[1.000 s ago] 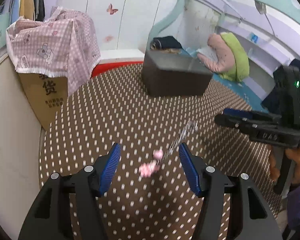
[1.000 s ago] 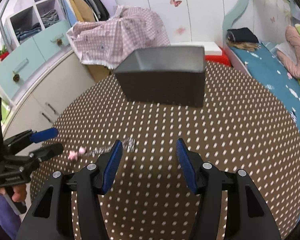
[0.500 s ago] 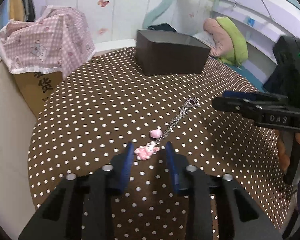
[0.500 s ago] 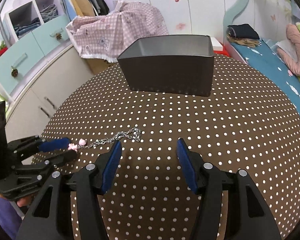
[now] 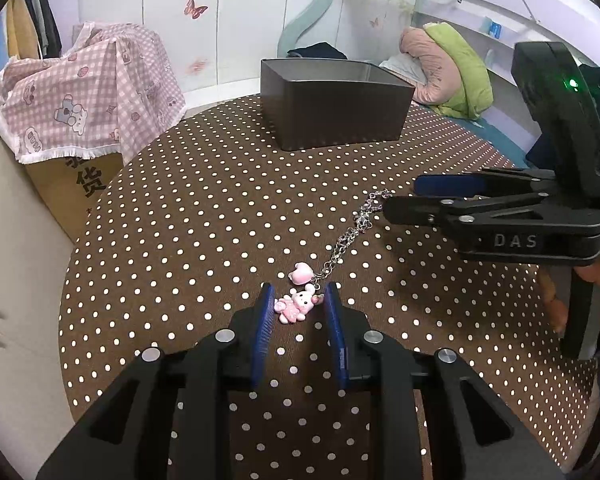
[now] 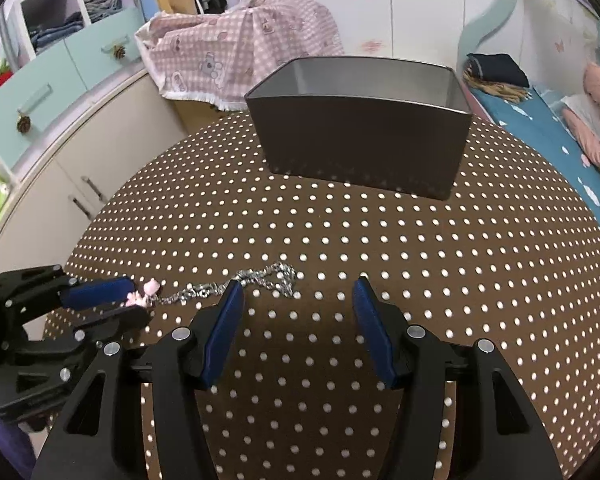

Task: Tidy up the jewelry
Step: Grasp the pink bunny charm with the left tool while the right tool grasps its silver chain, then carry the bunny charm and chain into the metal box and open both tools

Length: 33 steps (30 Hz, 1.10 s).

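A silver chain [image 5: 350, 234] with a pink bear charm [image 5: 296, 305] and a pink heart charm [image 5: 301, 273] lies on the brown polka-dot table [image 5: 204, 220]. My left gripper [image 5: 298, 300] has its jaws closed in around the bear charm, touching or nearly touching it. My right gripper [image 6: 298, 304] is open and empty, just behind the chain's bunched end [image 6: 278, 276]; its left finger [image 6: 228, 312] overlaps the chain. It shows in the left wrist view [image 5: 404, 196] by the chain's far end. An open dark box [image 6: 360, 136] stands at the table's back.
A pink checked cloth [image 5: 80, 92] covers a cardboard box left of the table. Cream cabinets [image 6: 80, 168] stand at the left. A bed with pink and green pillows [image 5: 448, 68] lies to the right, beyond the table edge.
My left gripper's jaws have narrowed from wide open to close around the bear charm and moved forward. The right gripper stays open and has edged closer to the chain.
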Available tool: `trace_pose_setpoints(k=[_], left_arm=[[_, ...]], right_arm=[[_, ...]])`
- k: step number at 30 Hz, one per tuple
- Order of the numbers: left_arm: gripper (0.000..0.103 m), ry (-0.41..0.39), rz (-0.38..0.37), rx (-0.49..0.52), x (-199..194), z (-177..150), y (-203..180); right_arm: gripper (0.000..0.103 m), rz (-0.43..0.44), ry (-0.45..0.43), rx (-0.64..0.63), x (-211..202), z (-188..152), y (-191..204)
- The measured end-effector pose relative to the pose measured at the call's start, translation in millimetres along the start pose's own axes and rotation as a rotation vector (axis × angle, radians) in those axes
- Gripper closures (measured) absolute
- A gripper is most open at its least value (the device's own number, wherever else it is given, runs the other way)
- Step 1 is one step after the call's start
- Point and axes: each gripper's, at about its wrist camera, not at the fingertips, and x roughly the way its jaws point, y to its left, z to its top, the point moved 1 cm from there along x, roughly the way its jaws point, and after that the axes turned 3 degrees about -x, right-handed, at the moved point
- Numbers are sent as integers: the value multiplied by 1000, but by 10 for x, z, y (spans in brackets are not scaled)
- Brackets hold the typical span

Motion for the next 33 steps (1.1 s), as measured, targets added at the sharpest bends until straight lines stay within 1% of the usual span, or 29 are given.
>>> trace_pose_setpoints(k=[2, 3, 4, 5, 7, 10, 13, 18, 23, 28, 30, 33], left_arm=[[79, 0, -1, -3, 2, 5, 4], [79, 0, -2, -4, 3, 6, 7], [79, -1, -3, -7, 4, 8, 9], [79, -1, -3, -9, 3, 7, 17], [79, -1, -2, -13, 7, 11, 24], [79, -1, -1, -18, 21, 28, 33], [79, -11, -4, -29, 5, 66, 44], [79, -49, -7, -25, -108, 199, 42], [79, -107, -21, -21, -269, 485, -6], [79, -167, -45, 4, -385, 894, -124], [79, -182, -53, 5, -367, 1083, -157], [79, -178, -67, -15, -292, 1276, -157]], right_arm=[[48, -6, -2, -17, 17, 27, 33], [51, -12, -2, -29, 36, 40, 59], [63, -12, 6, -46, 69, 45, 86], [73, -30, 3, -65, 82, 45, 112], [83, -48, 2, -108, 87, 33, 165], [84, -50, 2, -124, 75, 18, 199], [84, -41, -20, -110, 2, 24, 178], [84, -27, -79, -103, -262, 119, 150], [84, -25, -141, -115, -569, 288, 132], [84, -44, -202, -124, -803, 560, 91], [84, -56, -225, -125, -874, 673, 51], [84, -64, -247, -118, -943, 806, -45]])
